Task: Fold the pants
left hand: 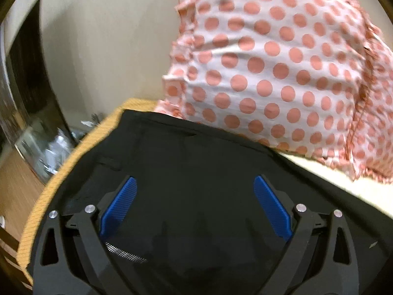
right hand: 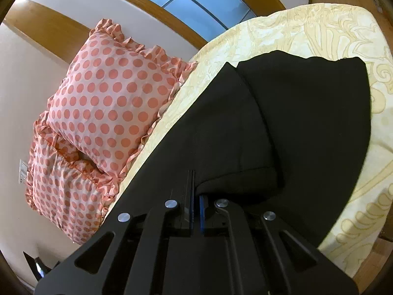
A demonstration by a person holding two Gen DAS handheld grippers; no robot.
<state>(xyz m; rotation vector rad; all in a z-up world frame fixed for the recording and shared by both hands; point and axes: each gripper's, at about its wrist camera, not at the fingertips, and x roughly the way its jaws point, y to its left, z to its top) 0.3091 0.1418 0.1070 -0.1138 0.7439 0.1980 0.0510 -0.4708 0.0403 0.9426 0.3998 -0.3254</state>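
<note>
Right claw (right hand: pixel 195 196) pinches black pants (right hand: pixel 282 123); left claw (left hand: pixel 195 191) gapes above them, no writing legible

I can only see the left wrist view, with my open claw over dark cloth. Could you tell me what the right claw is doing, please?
Observer: The right claw is shut, and it appears to be pinching an edge of the black pants.
Operator: Thank you. Are the pants folded at all yet?
Observer: Partly. One layer lies doubled over the rest.
Operator: Is there just the one dotted pillow?
Observer: No, there are two. The upper pillow rests on a lower pillow.
</note>
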